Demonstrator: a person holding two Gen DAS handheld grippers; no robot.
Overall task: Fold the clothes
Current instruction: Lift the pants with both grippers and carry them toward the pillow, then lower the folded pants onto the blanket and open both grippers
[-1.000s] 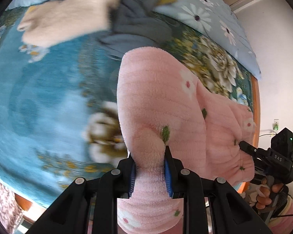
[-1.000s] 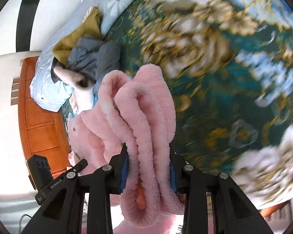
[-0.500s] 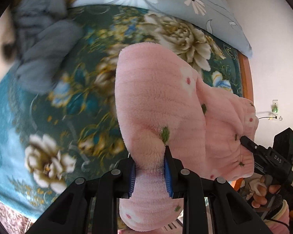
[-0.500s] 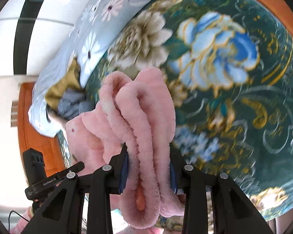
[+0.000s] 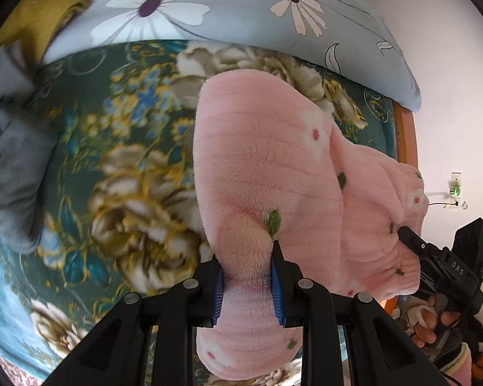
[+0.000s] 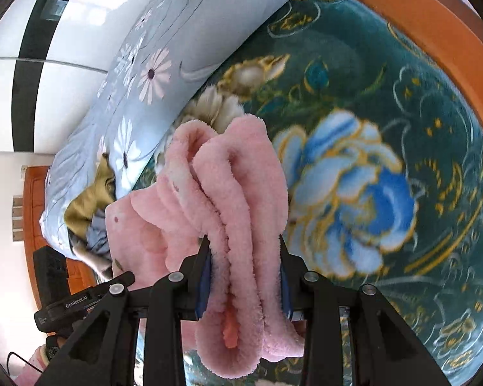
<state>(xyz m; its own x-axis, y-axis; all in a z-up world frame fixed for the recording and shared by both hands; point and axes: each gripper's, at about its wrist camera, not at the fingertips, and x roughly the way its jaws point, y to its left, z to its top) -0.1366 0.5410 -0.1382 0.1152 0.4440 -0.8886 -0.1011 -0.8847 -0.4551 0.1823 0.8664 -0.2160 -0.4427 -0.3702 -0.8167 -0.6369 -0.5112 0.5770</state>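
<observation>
Pink fleece garment [image 5: 267,167], one, clamped by two tools: left tool [image 5: 246,276], right tool [image 6: 244,273].

Left gripper [image 5: 246,276] and right gripper [image 6: 244,276] each clamp pink fleece [image 5: 260,167], held side by side.

Our left gripper [image 5: 246,276] is matte black plastic with blue ribbed pads [image 5: 218,292] inside its fingers and round silver screws on top. Our right gripper [image 6: 244,276] is built the same; seen from the left camera its body carries white "DAS" lettering and a small green light, with bare fingers [image 5: 434,318] around its handle.
</observation>
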